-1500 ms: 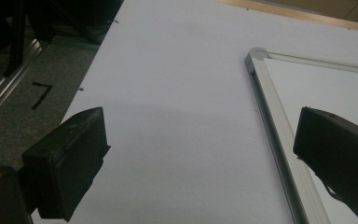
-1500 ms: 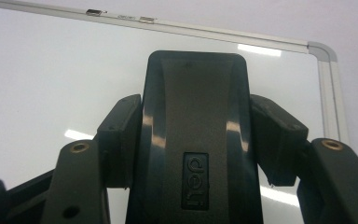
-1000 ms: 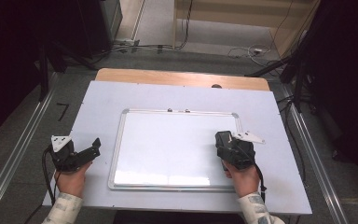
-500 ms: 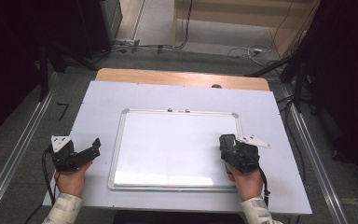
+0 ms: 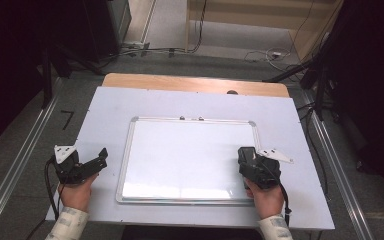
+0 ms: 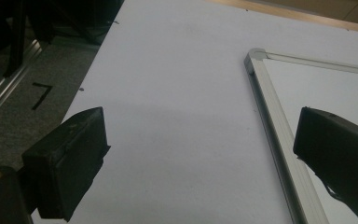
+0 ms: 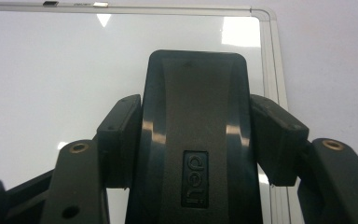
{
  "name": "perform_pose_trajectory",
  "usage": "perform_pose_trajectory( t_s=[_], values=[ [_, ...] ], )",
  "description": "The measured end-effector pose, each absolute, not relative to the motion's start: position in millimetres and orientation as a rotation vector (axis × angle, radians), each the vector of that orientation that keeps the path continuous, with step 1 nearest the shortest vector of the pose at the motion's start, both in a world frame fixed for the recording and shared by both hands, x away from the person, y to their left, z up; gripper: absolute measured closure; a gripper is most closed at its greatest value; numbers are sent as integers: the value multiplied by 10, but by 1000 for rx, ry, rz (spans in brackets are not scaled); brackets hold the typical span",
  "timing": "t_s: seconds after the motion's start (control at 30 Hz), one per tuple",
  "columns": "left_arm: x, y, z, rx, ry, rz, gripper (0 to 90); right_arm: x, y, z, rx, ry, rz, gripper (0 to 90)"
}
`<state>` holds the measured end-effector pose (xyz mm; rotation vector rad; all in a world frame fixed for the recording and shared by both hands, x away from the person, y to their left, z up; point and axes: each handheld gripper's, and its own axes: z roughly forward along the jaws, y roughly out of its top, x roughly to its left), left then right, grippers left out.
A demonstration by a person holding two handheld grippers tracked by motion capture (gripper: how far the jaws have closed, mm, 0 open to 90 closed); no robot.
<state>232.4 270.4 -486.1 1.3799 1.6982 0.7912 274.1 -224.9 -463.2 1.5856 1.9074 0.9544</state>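
A: Right claw [image 5: 247,159] is clamped on the black eraser [image 7: 196,135], one jaw on each long side. The eraser sits over the whiteboard [image 5: 190,155] near its right edge, long axis pointing toward the far frame rail.

B: And the left claw [image 5: 99,157]?

A: Jaws spread wide, nothing between them, over the bench [image 5: 105,110] just left of the board's frame. The right is the working hand.

B: Anything unclear?

A: The eraser's underside is hidden, so I can't tell whether it touches the board. The board looks blank, but glare washes its near edge.
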Motion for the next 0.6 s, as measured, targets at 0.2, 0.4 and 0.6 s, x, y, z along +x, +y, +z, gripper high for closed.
perform_pose_trajectory(
  t_s=[0.2,0.4,0.6],
  values=[
    [2329,2707,-4863,1379,1699,791,33,2701,-2291,-4644,1619,1891,947,376],
    [2328,2701,-4862,1381,1698,790,33,2660,-2283,-4658,1617,1884,929,376],
    [2329,2698,-4862,1383,1697,789,33,2621,-2315,-4723,1625,1872,891,376]
  ],
)
